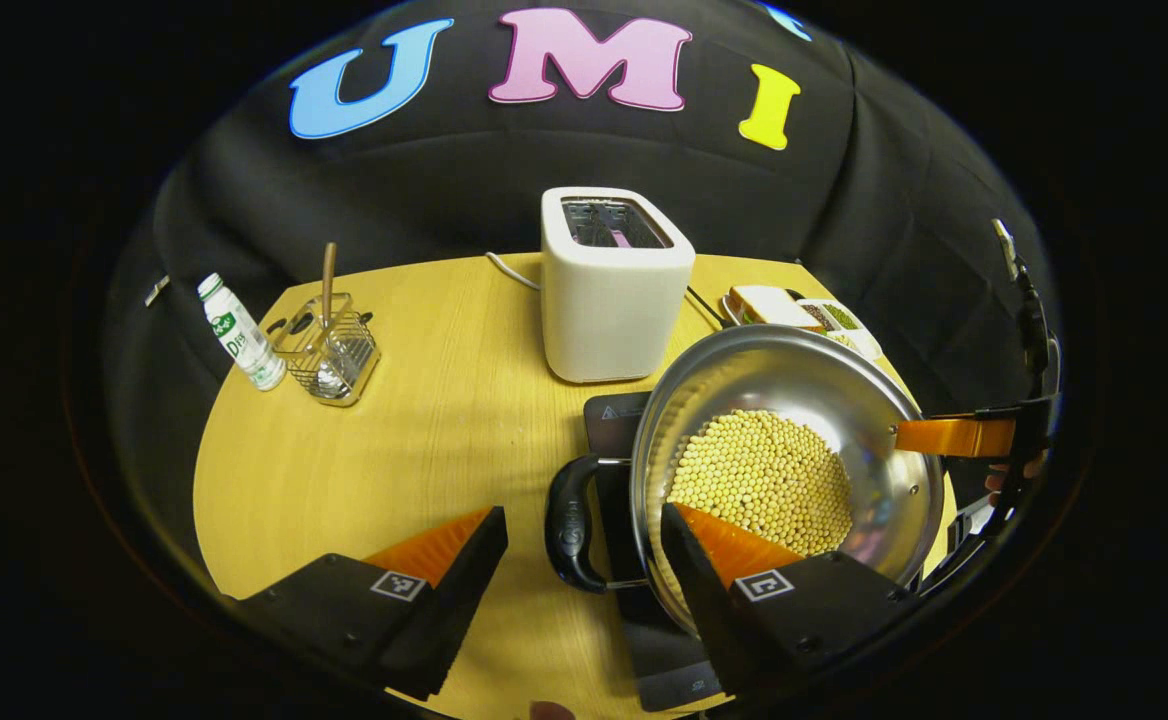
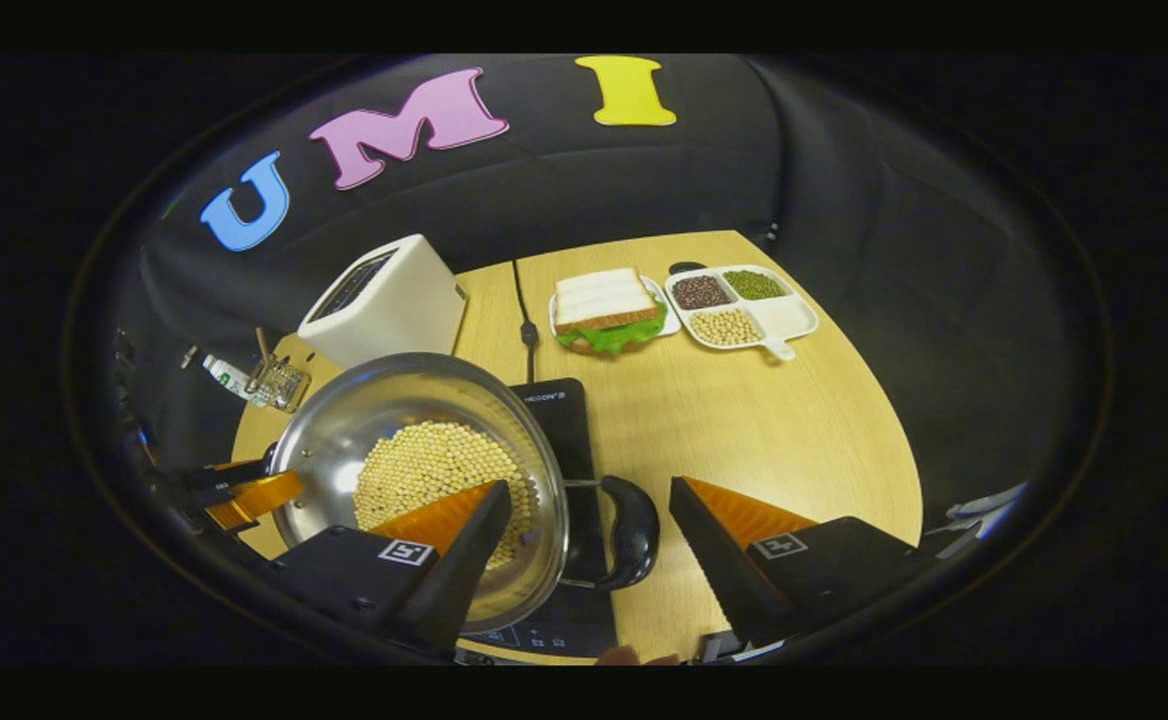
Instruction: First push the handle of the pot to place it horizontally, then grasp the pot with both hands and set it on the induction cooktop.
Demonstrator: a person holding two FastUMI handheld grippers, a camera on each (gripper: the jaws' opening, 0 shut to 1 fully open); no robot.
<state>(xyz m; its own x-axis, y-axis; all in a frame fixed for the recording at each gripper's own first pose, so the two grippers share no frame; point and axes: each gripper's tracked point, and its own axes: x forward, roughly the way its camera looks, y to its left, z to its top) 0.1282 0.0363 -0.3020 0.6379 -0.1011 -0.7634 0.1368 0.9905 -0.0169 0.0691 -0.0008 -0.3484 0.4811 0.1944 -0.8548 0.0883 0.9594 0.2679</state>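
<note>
Beans fill the bottom of the steel pot [image 1: 784, 470], which sits over the black induction cooktop [image 1: 616, 420] on the yellow wooden table [image 1: 424, 450]. In the left gripper view, going from the left, a small white bottle [image 1: 241, 333] stands near the table's far edge, just beside a wire basket [image 1: 329, 350] with a wooden stick upright in it. Farther right the white toaster [image 1: 612, 285] stands behind the pot. The left gripper [image 1: 584, 530] has its fingers spread wide, one on either side of the pot's black handle [image 1: 572, 522], neither pressing on it; the right-hand finger overlaps the pot's rim. At the pot's far side, an orange finger of the other gripper reaches in at the rim.

In the right gripper view, the pot [image 2: 424, 470] lies left of centre, partly over the cooktop [image 2: 564, 430], with the toaster [image 2: 384, 298] behind it. The right gripper [image 2: 589, 515] is likewise wide open, straddling the pot's other black handle [image 2: 634, 530] without closing on it; its left finger overlaps the bowl. To the right at the back, a sandwich [image 2: 609, 308] rests on a small plate, and next to it a divided tray [image 2: 744, 305] holds dark, green and pale beans in separate compartments.
</note>
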